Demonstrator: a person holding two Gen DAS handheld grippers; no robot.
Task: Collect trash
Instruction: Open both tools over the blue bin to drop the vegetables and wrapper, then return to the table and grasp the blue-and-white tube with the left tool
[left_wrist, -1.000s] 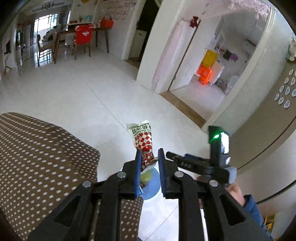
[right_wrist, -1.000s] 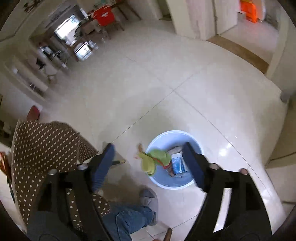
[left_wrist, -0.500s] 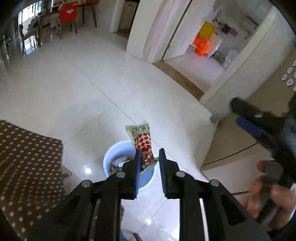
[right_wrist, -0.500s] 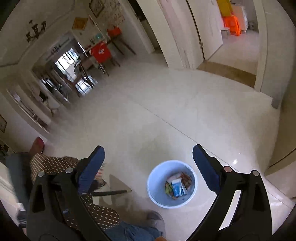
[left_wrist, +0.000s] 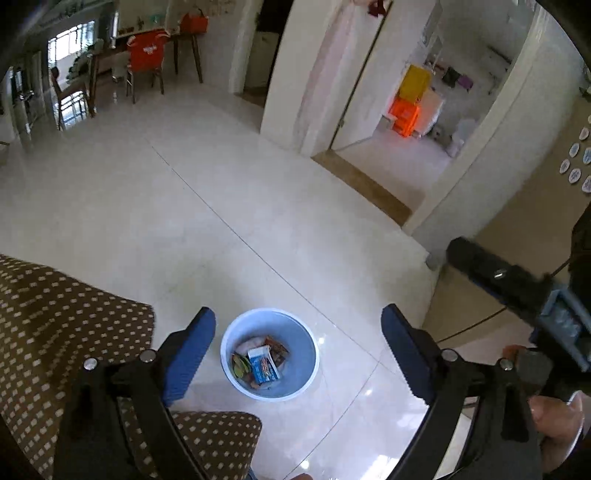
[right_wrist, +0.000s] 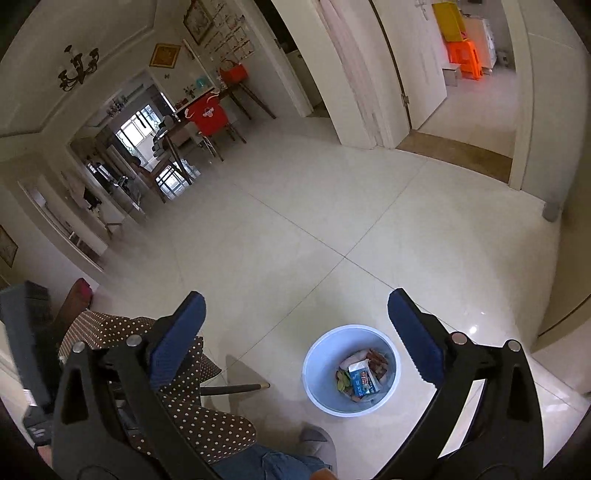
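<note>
A pale blue bin (left_wrist: 295, 332) stands on the white tiled floor, holding several wrappers, among them a blue and white packet (left_wrist: 263, 365). My left gripper (left_wrist: 298, 314) hangs above the bin with its jaws opening wide and nothing between them. My right gripper (right_wrist: 295, 297) is higher up and to the left of the bin (right_wrist: 325, 362), its jaws also opening and empty. The blue and white packet (right_wrist: 364, 376) shows inside the bin there too. At the right of the left wrist view, a hand (left_wrist: 554, 417) holds the other tool's black body (left_wrist: 509, 284).
A brown cloth with white dots (left_wrist: 55, 332) covers furniture left of the bin, also as the dotted cloth (right_wrist: 177, 398). A jeans leg (right_wrist: 266, 461) and a grey slipper (right_wrist: 314, 435) are beside the bin. An open doorway (left_wrist: 369, 177) lies beyond, and a red-covered chair (left_wrist: 146, 55) far back.
The left jaws went from shut on a red and white checked wrapper to wide apart, and the wrapper is gone from between them. The right gripper rose, so the bin looks smaller and lower.
</note>
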